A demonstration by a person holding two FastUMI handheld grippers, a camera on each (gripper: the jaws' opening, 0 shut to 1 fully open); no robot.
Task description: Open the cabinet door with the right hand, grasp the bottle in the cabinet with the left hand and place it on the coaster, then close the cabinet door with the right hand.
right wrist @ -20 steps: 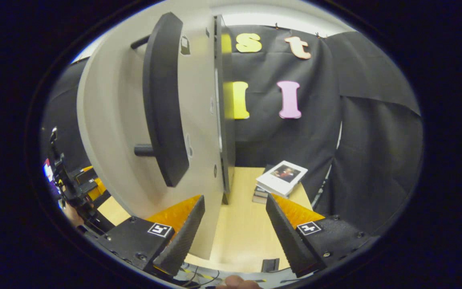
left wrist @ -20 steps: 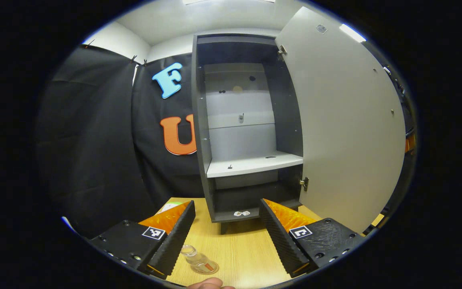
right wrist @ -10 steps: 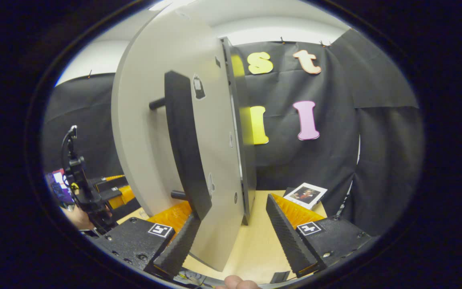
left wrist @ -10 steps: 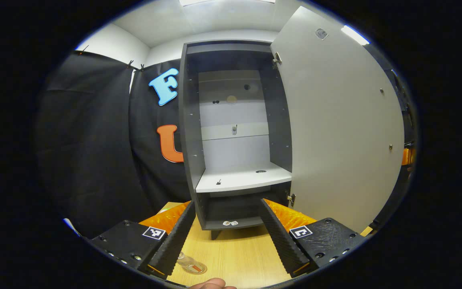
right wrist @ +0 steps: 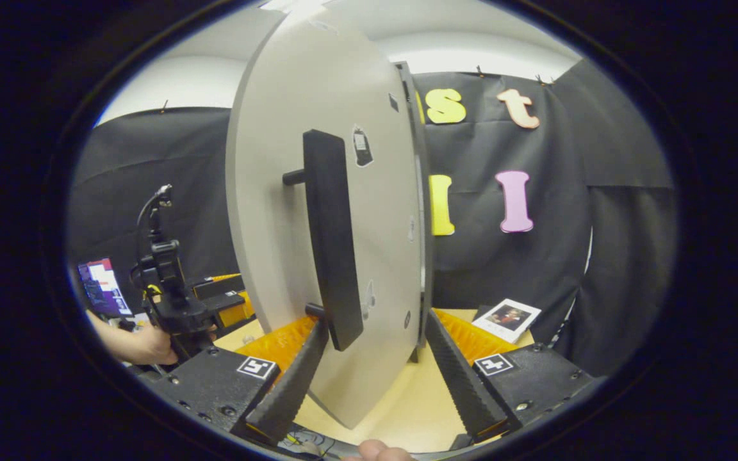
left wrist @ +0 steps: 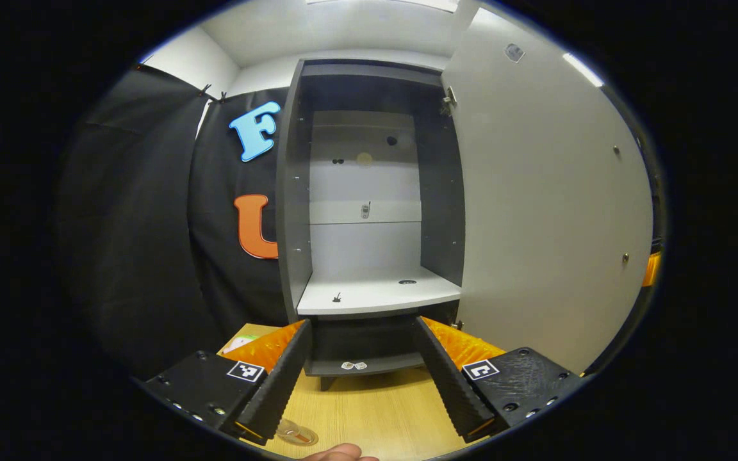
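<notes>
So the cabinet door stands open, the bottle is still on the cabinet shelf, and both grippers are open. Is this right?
Not quite. The left gripper view shows the shelf bare; the bottle sits on the coaster on the table. The door is open and both grippers are open.

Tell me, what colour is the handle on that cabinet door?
Black handle, clearest in the right gripper view.

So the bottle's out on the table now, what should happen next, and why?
Probably the right gripper should close its open fingers on the black handle and swing the door shut. The bottle already stands on the coaster, the cabinet shelf is bare, and the handle's lower end sits just between those fingers.
</notes>
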